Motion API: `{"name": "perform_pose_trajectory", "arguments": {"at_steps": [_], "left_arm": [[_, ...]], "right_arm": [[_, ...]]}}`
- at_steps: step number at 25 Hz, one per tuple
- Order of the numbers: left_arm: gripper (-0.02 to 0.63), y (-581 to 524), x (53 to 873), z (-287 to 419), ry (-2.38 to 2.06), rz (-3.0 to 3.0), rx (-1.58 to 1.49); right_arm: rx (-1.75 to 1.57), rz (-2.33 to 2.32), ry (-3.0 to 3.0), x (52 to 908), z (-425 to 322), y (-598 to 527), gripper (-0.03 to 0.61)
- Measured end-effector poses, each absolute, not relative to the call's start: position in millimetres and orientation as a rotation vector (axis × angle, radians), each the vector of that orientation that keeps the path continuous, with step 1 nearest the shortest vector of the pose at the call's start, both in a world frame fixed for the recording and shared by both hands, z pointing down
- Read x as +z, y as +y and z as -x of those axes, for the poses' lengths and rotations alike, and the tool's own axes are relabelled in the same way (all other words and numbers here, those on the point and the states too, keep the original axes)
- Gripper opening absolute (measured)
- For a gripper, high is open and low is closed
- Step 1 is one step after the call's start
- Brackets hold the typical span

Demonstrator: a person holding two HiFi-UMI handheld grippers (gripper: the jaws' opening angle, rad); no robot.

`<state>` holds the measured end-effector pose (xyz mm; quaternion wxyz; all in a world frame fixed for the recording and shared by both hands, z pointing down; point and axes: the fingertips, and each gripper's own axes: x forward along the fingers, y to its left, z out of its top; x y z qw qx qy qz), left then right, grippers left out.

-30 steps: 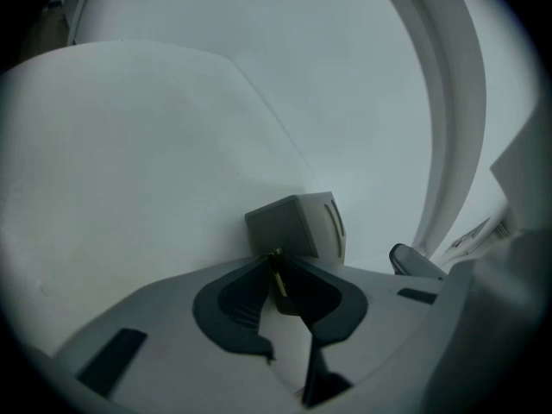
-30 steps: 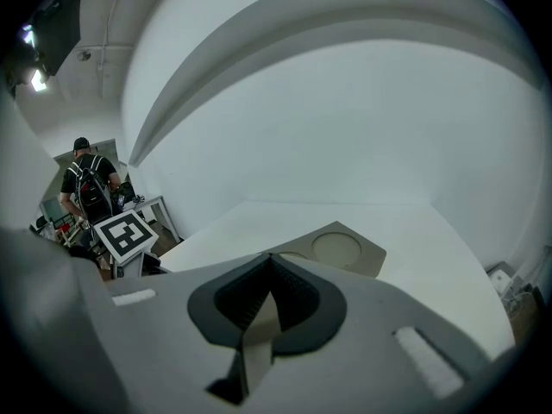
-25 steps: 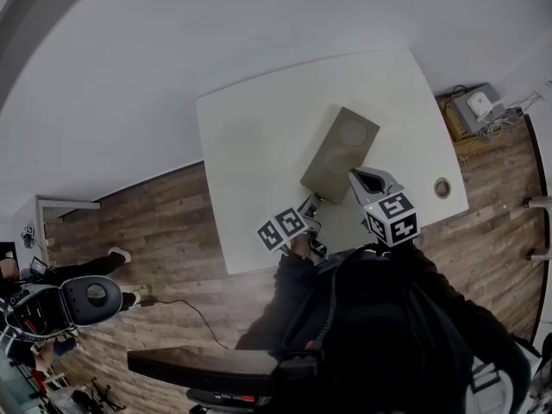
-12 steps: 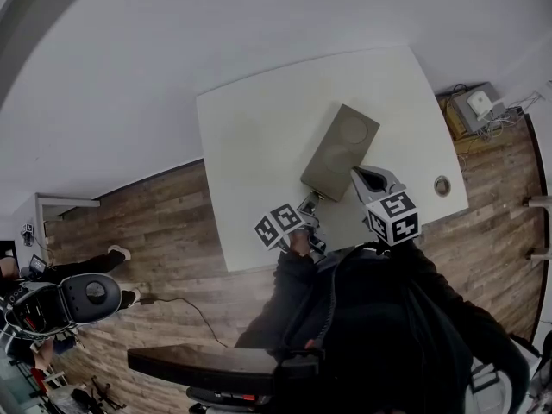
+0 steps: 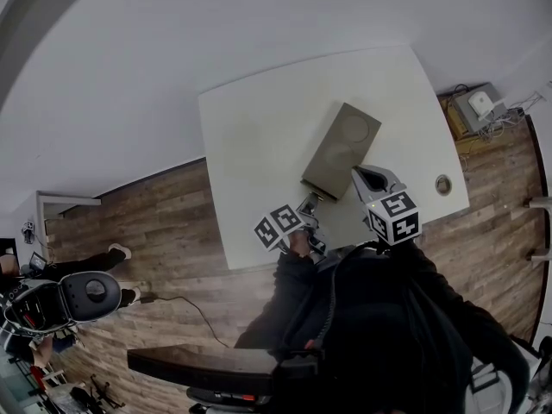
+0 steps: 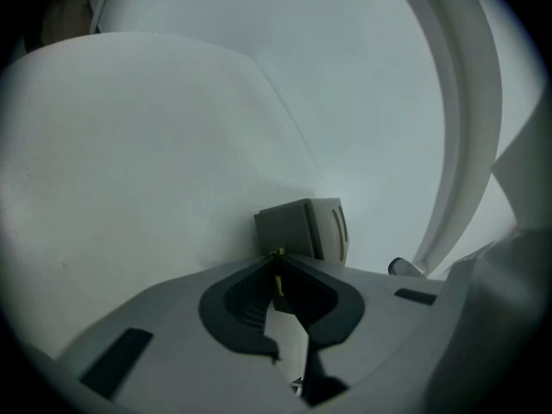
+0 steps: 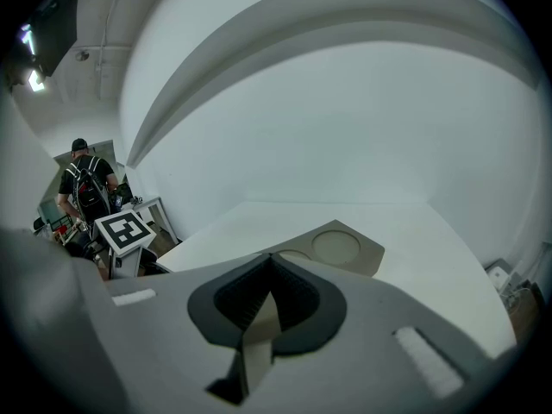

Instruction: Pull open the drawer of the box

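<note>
One grey box (image 5: pixel 341 152) with two round recesses on top lies slantwise on the white tabletop (image 5: pixel 250 136). The left gripper (image 5: pixel 309 203) has its fingers closed on one thin yellowish tab (image 6: pixel 278 281) at the box's near end; the right gripper (image 5: pixel 360 178) hovers just beside, fingers pressed together, empty

We are finding no words, brands or numbers that can be read. We are seeing only black-and-white square markers (image 5: pixel 280 225), on the cube of the left gripper (image 5: pixel 312 200) and, at its three o'clock, on the cube of the right gripper (image 5: pixel 360 176). They are showing coded patterns without letters.
</note>
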<state>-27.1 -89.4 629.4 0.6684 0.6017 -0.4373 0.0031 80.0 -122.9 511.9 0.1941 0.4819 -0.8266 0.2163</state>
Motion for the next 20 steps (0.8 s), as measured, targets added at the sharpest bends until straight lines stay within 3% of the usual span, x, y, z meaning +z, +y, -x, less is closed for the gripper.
{"name": "perform_pose_trajectory", "arguments": {"at_steps": [20], "left_arm": [[0.026,-81.2,629.8,33.2,-1.018,-1.35,0.022]], "right_arm": [[0.594,-1.34,-2.334,510.0,-76.6,-117.9,-0.006]]}}
